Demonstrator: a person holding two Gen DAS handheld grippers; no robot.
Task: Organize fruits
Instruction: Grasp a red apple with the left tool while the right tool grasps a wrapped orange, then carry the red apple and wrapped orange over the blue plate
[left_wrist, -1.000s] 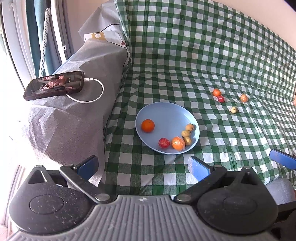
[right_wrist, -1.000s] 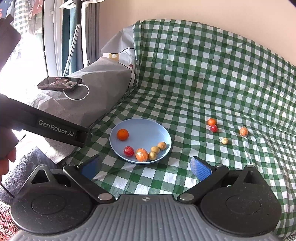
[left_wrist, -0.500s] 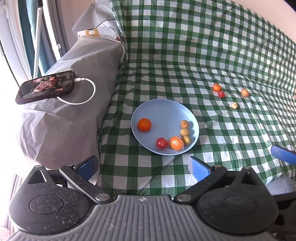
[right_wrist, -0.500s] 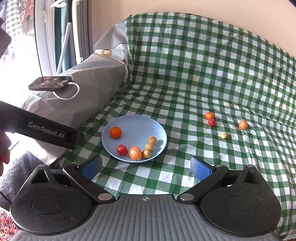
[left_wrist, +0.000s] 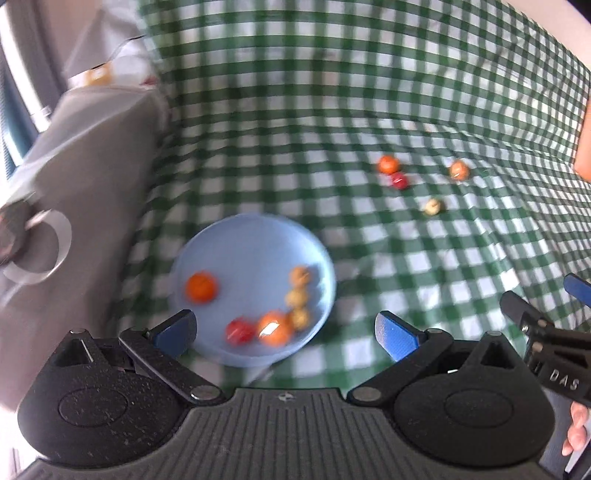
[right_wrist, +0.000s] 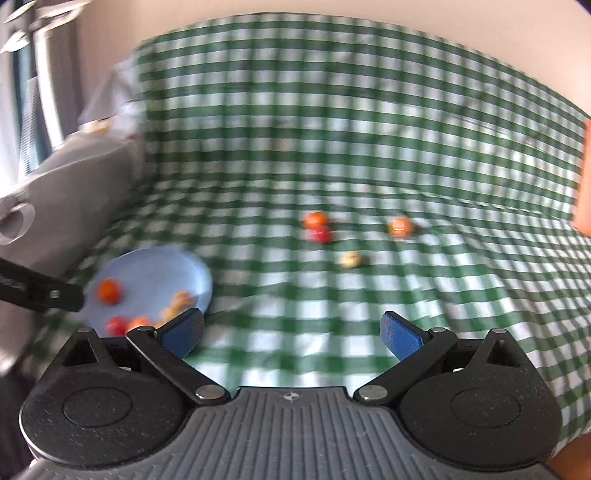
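A light blue plate (left_wrist: 243, 251) (right_wrist: 155, 269) lies on the green checked cloth (left_wrist: 406, 266) and holds several small fruits, among them an orange one (left_wrist: 200, 287) and a red one (left_wrist: 239, 331). Further back on the cloth lie loose fruits: an orange one (right_wrist: 315, 219) touching a red one (right_wrist: 322, 235), another orange one (right_wrist: 400, 226) and a pale one (right_wrist: 350, 259). My left gripper (left_wrist: 286, 330) is open above the plate's near rim, with nothing between its fingers. My right gripper (right_wrist: 291, 332) is open and empty, short of the loose fruits. Both views are blurred.
A grey covered block (left_wrist: 77, 192) stands to the left of the plate, with a white cable loop (left_wrist: 44, 243) on it. The cloth rises into a back wall behind the fruits. A person's hand (left_wrist: 577, 428) holds the right gripper at the left wrist view's right edge.
Both grippers have moved forward and to the right. The plate has slid toward the lower left of both views and the loose fruits are nearer the middle. Both stay open.
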